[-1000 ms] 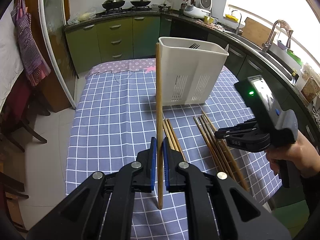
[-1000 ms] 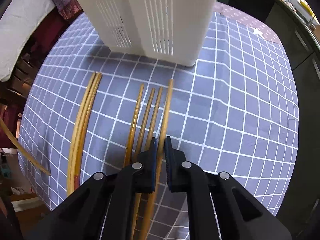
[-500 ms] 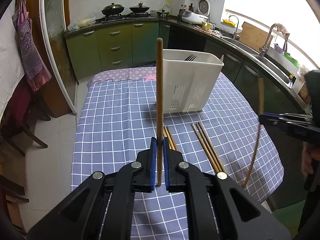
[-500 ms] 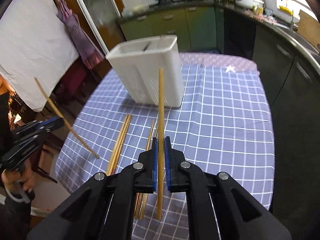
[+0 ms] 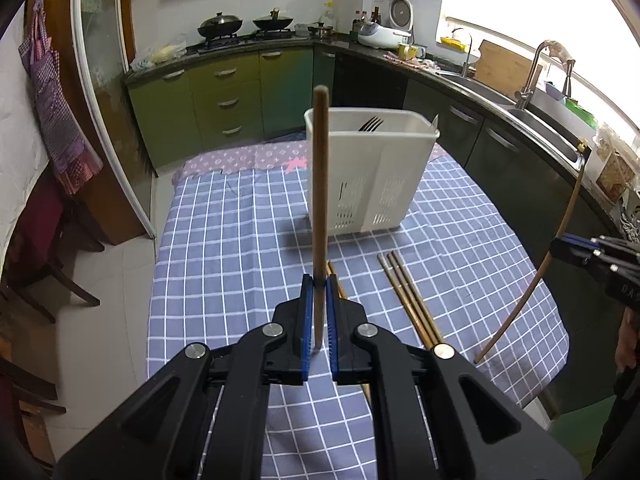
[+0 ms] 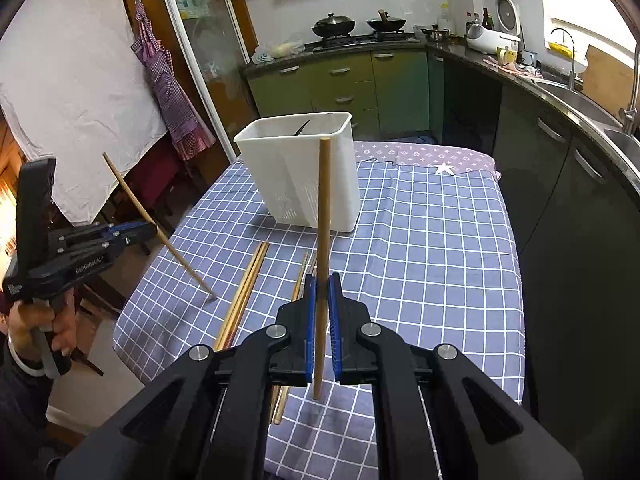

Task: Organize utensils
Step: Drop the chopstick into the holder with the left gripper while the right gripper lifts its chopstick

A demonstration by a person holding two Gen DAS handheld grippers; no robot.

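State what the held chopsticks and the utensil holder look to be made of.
Chopsticks: likely bamboo or wood, matte tan-brown, no shine. Utensil holder: apparently white moulded plastic, smooth, with slotted walls.

Dark fork (image 5: pixel 370 123) beyond claw: only tines show above rim of white slotted plastic caddy (image 5: pixel 372 184); rest hidden.

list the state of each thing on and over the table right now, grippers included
left gripper: shut on a chopstick, raised off the table
left chopstick: clamped, standing nearly upright
right gripper: shut on a chopstick, in the air
right chopstick: clamped, nearly upright
white caddy: upright on the cloth, a fork inside
loose chopsticks: lying flat on the tablecloth
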